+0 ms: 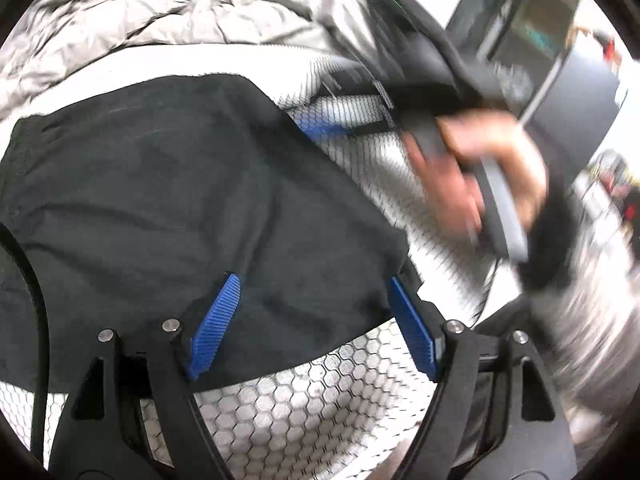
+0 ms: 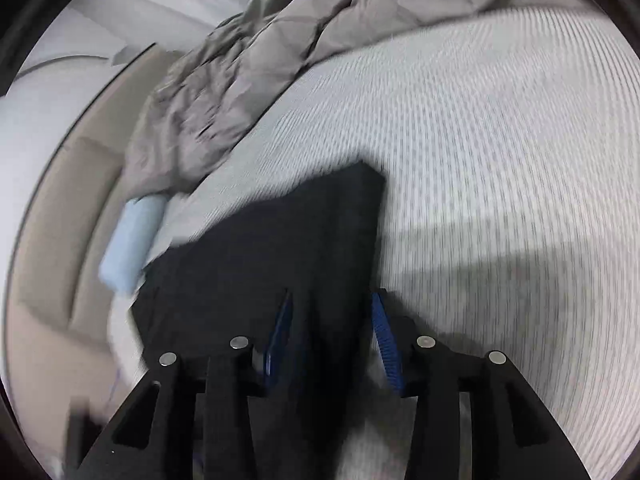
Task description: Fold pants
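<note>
- In the left wrist view, the left gripper point(image 1: 312, 320) has its jaws wide apart. The near edge of the black pants point(image 1: 180, 200) lies between the two blue pads point(image 1: 216, 320), and nothing is pinched.
- The pants are spread flat on the mattress point(image 1: 300, 400), which has a white cover with a hexagon pattern.
- To the right, beyond the pants, a hand point(image 1: 480, 176) holds the right gripper point(image 1: 340, 120); this part is blurred.
- Far behind the pants lies a crumpled grey duvet point(image 1: 140, 12).
- In the right wrist view, the right gripper point(image 2: 332, 336) has its jaws apart, with the pants point(image 2: 280, 240) edge between them.
- A light blue object point(image 2: 132, 240) lies just beside the pants on the left; the duvet point(image 2: 280, 60) is farther away.
</note>
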Demonstrator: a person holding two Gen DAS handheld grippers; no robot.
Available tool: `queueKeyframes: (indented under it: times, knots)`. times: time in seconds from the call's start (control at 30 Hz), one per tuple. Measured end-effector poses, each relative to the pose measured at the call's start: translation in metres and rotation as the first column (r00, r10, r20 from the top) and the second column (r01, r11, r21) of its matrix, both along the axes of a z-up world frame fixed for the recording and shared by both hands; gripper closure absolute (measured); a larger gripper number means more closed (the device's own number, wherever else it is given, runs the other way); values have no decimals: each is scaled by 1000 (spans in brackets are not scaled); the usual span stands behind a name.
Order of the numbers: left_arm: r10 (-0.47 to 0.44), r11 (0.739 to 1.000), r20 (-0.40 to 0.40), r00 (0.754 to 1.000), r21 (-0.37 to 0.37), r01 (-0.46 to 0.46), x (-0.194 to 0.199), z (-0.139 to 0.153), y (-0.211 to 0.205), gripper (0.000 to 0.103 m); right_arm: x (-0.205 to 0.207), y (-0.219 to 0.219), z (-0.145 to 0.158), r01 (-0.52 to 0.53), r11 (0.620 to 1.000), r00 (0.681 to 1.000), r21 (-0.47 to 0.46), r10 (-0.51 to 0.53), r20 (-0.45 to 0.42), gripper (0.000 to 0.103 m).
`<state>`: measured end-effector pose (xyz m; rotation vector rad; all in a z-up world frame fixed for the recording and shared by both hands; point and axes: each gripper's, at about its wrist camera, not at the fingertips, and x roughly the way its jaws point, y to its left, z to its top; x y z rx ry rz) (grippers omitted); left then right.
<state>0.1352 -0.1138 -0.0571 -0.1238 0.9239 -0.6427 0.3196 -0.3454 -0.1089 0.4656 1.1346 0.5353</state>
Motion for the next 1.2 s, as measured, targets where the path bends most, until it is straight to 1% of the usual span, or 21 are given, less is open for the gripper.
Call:
queueKeyframes:
  times: [0.07,0.1,0.13,0.17,0.27,0.37,0.4,0.43,0.5,0.6,0.63,0.7,0.77,0.87,0.93,1.0,1.03,1.1,1.13,1.17,1.2]
  knots:
    - [49,995,1,999,-83,-48,0,6,20,29,-28,-4,-11,-12,998,999,65,14,-35,61]
    - [95,988,5,995,-120,-94,1,9,33,29,-37,-6,-15,-5,994,999,109,11,-49,62]
    - [140,982,13,990,-133,-137,4,11,42,29,-41,-4,-19,-3,990,999,140,11,-53,65]
    - [187,973,21,982,-141,-183,6,12,51,29,-43,-1,-20,-10,991,999,137,16,-43,78]
    - [324,937,9,946,-141,-320,18,10,76,29,-45,1,-17,-11,995,1000,97,11,4,90]
    - [396,912,-8,918,-106,-395,27,3,89,29,-27,0,-4,62,998,996,19,-63,68,89]
    - [411,908,-13,912,-89,-410,31,-1,91,29,-19,2,-2,94,995,992,-39,-90,85,82]
    - [419,906,-13,908,-69,-419,33,-4,92,29,-15,2,0,119,988,989,-99,-110,97,80]
    - [426,904,9,905,-19,-426,37,-6,86,29,-17,0,8,136,985,987,-109,-125,99,80]
    - [397,915,73,915,39,-400,47,-6,69,29,-44,0,41,141,977,965,-161,-99,242,79]
    - [382,919,98,919,70,-389,50,-5,63,29,-58,4,52,118,980,954,-159,-68,292,79]
    - [339,922,132,931,151,-357,59,-5,49,29,-74,12,59,38,986,950,-161,14,311,79]
    - [304,922,117,946,212,-323,67,-9,36,34,-83,33,53,-58,975,949,-214,120,291,79]
    - [284,911,97,954,283,-300,74,-18,32,44,-90,65,32,-174,935,934,-309,256,249,79]
    - [283,915,84,955,274,-295,69,-19,39,51,-88,85,13,-237,888,920,-394,336,203,79]
    - [306,921,52,951,238,-309,66,-21,55,57,-90,91,4,-245,838,901,-489,383,206,79]
    - [320,921,38,947,222,-321,64,-21,63,59,-91,88,5,-233,824,903,-516,381,201,79]
    - [333,927,17,943,179,-330,58,-20,73,59,-92,70,11,-172,818,929,-549,321,186,79]
    - [334,926,12,942,180,-331,57,-21,75,58,-93,59,13,-146,819,938,-555,293,186,79]
    - [334,924,13,942,190,-331,57,-21,74,58,-97,46,13,-137,826,945,-547,274,177,79]
    - [331,922,24,943,207,-328,56,-20,72,58,-96,38,14,-137,846,951,-515,259,171,79]
